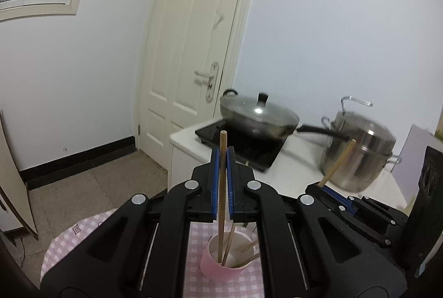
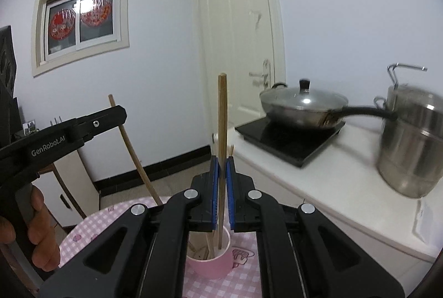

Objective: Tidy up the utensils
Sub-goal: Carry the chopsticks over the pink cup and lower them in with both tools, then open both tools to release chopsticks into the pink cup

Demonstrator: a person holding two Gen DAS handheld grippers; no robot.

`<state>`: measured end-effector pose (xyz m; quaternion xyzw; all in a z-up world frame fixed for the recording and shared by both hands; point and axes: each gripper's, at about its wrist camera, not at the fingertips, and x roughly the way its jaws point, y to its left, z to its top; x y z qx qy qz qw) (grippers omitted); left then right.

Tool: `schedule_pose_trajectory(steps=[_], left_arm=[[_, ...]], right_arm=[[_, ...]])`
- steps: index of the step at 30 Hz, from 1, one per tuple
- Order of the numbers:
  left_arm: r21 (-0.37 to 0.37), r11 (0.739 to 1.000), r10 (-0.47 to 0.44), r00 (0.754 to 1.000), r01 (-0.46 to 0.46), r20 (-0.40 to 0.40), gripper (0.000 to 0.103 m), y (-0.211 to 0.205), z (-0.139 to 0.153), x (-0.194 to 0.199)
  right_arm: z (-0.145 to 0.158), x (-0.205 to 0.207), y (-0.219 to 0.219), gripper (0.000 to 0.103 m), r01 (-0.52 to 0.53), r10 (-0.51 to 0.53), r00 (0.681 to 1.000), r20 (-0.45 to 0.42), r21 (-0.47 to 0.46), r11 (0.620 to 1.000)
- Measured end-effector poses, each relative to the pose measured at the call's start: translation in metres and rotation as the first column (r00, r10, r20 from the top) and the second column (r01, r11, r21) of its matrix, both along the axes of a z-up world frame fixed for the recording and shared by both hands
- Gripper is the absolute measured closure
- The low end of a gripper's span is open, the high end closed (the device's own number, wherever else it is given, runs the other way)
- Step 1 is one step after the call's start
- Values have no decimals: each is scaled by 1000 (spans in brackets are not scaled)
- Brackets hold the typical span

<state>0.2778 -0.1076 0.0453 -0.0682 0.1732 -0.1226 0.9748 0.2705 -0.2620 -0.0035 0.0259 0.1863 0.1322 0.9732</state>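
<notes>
My left gripper (image 1: 223,152) is shut on an upright wooden chopstick (image 1: 223,140), whose lower end shows inside the mouth of a pink cup (image 1: 218,270). The cup holds several other chopsticks (image 1: 228,245). To the right, my right gripper (image 1: 322,186) grips a second chopstick (image 1: 340,159) that tilts up and right. In the right wrist view, the right gripper (image 2: 222,159) is shut on that chopstick (image 2: 222,109), whose tip reaches into the pink cup (image 2: 216,267). The left gripper (image 2: 121,112), held in a hand, carries its slanted chopstick (image 2: 133,151) at the left.
The cup stands on a table with a pink checked cloth (image 2: 83,231). Behind it is a white counter (image 2: 346,187) with a black hob (image 2: 290,137), a lidded wok (image 2: 301,107) and a steel steamer pot (image 2: 412,148). A black box (image 1: 426,201) stands at the right.
</notes>
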Motion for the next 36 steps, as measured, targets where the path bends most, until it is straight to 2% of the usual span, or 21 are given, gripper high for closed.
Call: schedule_pose_trajectory(steps=[5,14,24,36], left_arm=[[17,1000,-16,997,17,-72,98,-6,-26,14],[38,998,-46,989,52,-143,97,-10,-49,20],[58,995,-76,983,86,-168,97,-19,-49,18],[87,991,-78,974,98,-211,96,-22,-54,19]], right_arm=[[0,-1,-9,99,-11,12,1000,-1,43,999],[1,0,-22,99,-5,8,1000,-25,117,993],[-5,13,-32,98,-47,67,991,-112,170,984],[-36,21,-22,96,-57,85,975,-204,140,988]])
